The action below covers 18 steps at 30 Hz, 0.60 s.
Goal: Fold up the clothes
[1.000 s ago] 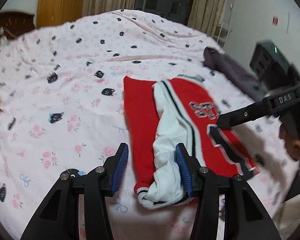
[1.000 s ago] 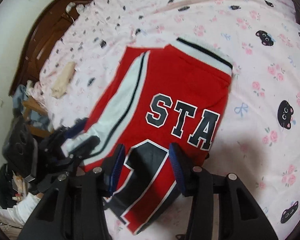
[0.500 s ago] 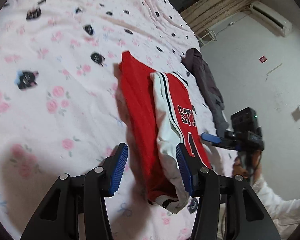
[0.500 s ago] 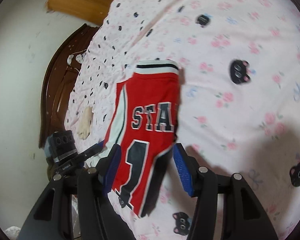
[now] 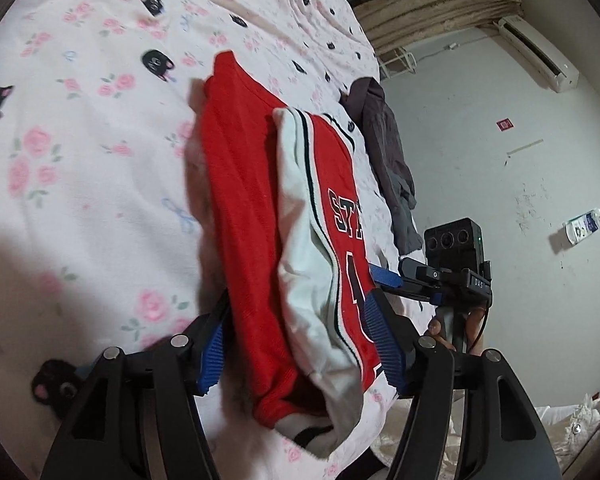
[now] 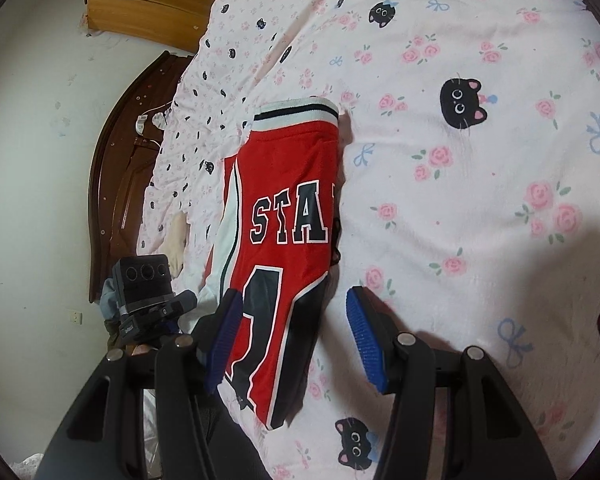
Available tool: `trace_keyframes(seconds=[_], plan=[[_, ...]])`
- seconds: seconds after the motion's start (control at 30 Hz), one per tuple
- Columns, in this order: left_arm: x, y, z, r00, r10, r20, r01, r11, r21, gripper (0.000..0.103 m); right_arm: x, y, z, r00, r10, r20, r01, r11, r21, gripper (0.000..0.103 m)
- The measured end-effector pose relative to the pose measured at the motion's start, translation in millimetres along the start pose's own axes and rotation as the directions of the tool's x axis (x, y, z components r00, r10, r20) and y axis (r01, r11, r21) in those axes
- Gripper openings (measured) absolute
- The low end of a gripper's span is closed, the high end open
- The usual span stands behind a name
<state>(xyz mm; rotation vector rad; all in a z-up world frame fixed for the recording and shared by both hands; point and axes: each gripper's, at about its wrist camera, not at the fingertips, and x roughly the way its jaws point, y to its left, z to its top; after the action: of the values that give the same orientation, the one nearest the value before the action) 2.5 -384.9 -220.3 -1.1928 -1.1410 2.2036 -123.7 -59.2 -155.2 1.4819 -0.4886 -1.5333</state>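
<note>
A red jersey [image 5: 244,216] with white sleeves and dark "STA" lettering lies partly folded on the pink floral bedsheet [image 5: 80,184]. My left gripper [image 5: 296,344] is open, its blue pads on either side of the jersey's near end, one pad under the red layer. In the right wrist view the jersey [image 6: 292,216] shows its lettered side; my right gripper [image 6: 292,340] is open and straddles its lower corner. Each gripper shows in the other's view: the right one [image 5: 384,276] at the jersey's far edge, the left one [image 6: 180,304] at its left.
A dark grey garment [image 5: 388,160] lies at the bed's far edge. A beige cloth [image 6: 176,244] lies near the dark wooden headboard [image 6: 112,184]. A wooden cabinet [image 6: 148,4] stands beyond. White wall with an air conditioner [image 5: 540,56].
Both grippers have tilted and moved in closer, so the jersey's near end now sits between each pair of pads. The jersey looks narrower, its side turned in.
</note>
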Motion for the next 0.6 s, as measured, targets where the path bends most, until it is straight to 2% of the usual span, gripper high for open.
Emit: trace_keyframes(seconds=[0.2,0.47,0.53,0.6], plan=[[13,-3,7,0.999,-0.021,-0.043,0.021,1.0,-0.009,0.062,2,1,0,1.0,0.01,-0.004,-0.01,1.0,0.001,0.056],[17,-2,10,0.996,-0.029,-0.087,0.028,1.0,-0.01,0.062,4,-4,4,0.999,0.049,0.0,-0.049,0.998,0.033,0.056],[16,1,10,0.995,-0.024,-0.094,0.023,1.0,-0.013,0.055,6,-5,5,0.998,0.059,0.0,-0.059,0.997,0.042,0.056],[15,7,11,0.995,-0.018,-0.097,0.014,0.999,-0.034,0.032,7,-8,6,0.998,0.068,0.003,-0.068,0.996,0.053,0.056]])
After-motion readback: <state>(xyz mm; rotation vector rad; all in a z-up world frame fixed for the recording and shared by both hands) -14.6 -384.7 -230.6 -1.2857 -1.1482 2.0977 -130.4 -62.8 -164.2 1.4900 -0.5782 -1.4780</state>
